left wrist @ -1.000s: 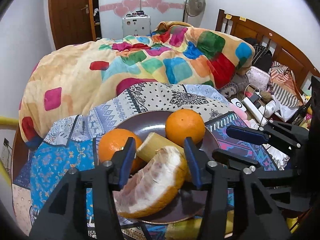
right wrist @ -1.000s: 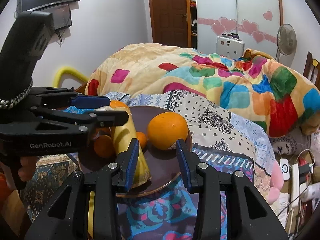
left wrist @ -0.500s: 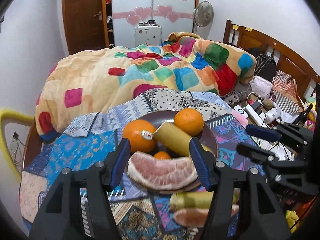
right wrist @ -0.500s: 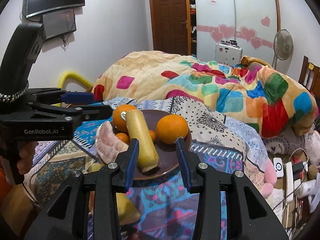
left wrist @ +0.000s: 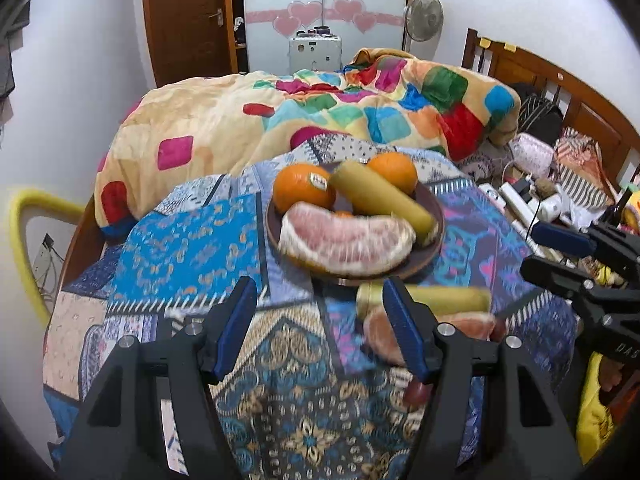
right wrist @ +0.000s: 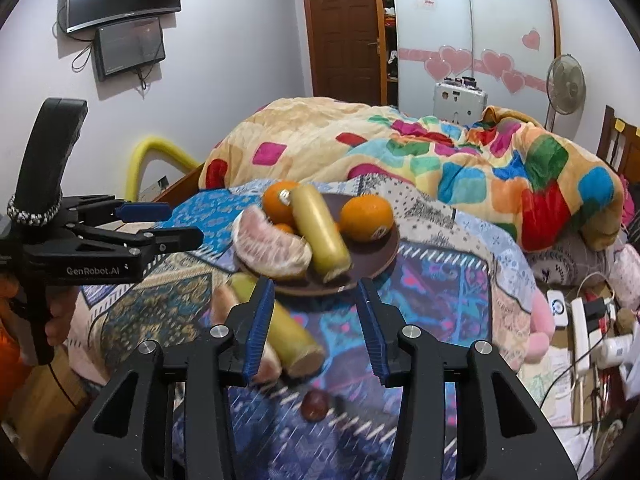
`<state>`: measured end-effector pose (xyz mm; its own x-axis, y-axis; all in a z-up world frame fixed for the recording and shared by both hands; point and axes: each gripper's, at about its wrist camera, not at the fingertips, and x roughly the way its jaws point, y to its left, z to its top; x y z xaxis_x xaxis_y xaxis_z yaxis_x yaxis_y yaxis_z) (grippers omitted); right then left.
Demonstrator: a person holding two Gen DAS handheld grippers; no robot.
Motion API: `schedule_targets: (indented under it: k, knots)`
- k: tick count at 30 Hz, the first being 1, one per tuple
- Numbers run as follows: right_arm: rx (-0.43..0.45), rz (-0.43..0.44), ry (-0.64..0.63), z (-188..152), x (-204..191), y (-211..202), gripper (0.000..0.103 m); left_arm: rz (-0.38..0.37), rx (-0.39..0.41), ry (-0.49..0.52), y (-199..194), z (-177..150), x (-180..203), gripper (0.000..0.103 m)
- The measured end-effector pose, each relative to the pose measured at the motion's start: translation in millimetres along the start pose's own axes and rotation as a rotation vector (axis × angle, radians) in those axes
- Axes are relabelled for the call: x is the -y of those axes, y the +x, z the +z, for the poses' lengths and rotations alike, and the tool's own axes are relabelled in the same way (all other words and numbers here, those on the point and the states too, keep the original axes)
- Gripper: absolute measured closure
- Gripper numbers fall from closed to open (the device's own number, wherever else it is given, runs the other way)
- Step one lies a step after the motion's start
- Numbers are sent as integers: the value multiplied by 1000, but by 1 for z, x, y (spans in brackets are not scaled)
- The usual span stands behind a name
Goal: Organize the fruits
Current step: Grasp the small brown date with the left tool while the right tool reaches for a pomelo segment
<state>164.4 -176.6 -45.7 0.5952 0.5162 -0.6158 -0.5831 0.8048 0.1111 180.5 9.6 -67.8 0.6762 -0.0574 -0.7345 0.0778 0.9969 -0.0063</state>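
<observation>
A brown plate (left wrist: pixel 434 236) (right wrist: pixel 376 264) on the patterned cloth holds two oranges (left wrist: pixel 302 192) (right wrist: pixel 366 216), a yellow cane piece (left wrist: pixel 380 200) (right wrist: pixel 320 236) and a pomelo wedge (left wrist: pixel 344 240) (right wrist: pixel 268 246). Nearer lie another yellow piece (left wrist: pixel 448 298) (right wrist: pixel 292 340), a second pomelo wedge (left wrist: pixel 468 326) and a small dark round fruit (right wrist: pixel 315 405). My left gripper (left wrist: pixel 320 332) is open and empty, short of the plate. My right gripper (right wrist: pixel 316 320) is open and empty, above the loose pieces.
A colourful quilt (left wrist: pixel 320 120) covers the bed behind the plate. Cables, a power strip and bottles (right wrist: pixel 584 320) clutter the right side. A wooden headboard (left wrist: pixel 560 92) stands far right. A yellow padded rail (left wrist: pixel 24 232) is at the left.
Both grippers pulled back and up from the plate. The pomelo wedge that sat between the left fingers now lies on the plate, and loose fruit in front came into view.
</observation>
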Motion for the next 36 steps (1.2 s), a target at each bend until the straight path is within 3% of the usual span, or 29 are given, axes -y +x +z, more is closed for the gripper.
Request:
schedule_targets:
  k: [12, 21, 29, 31, 36]
  knots:
    - [-41, -16, 16, -44, -11, -11, 64, -56, -47, -16, 2, -50, 26, 38]
    - [-50, -28, 7, -56, -15, -17, 64, -93, -73, -5, 12, -70, 45, 38]
    - [-53, -14, 17, -56, -14, -10, 64, -124, -79, 31, 25, -74, 55, 73]
    - [-53, -10, 19, -54, -15, -6, 64, -166, -75, 21, 24, -74, 52, 83]
    - [-53, -5, 16, -51, -20, 7, 64, -145, -59, 25, 19, -77, 43, 85]
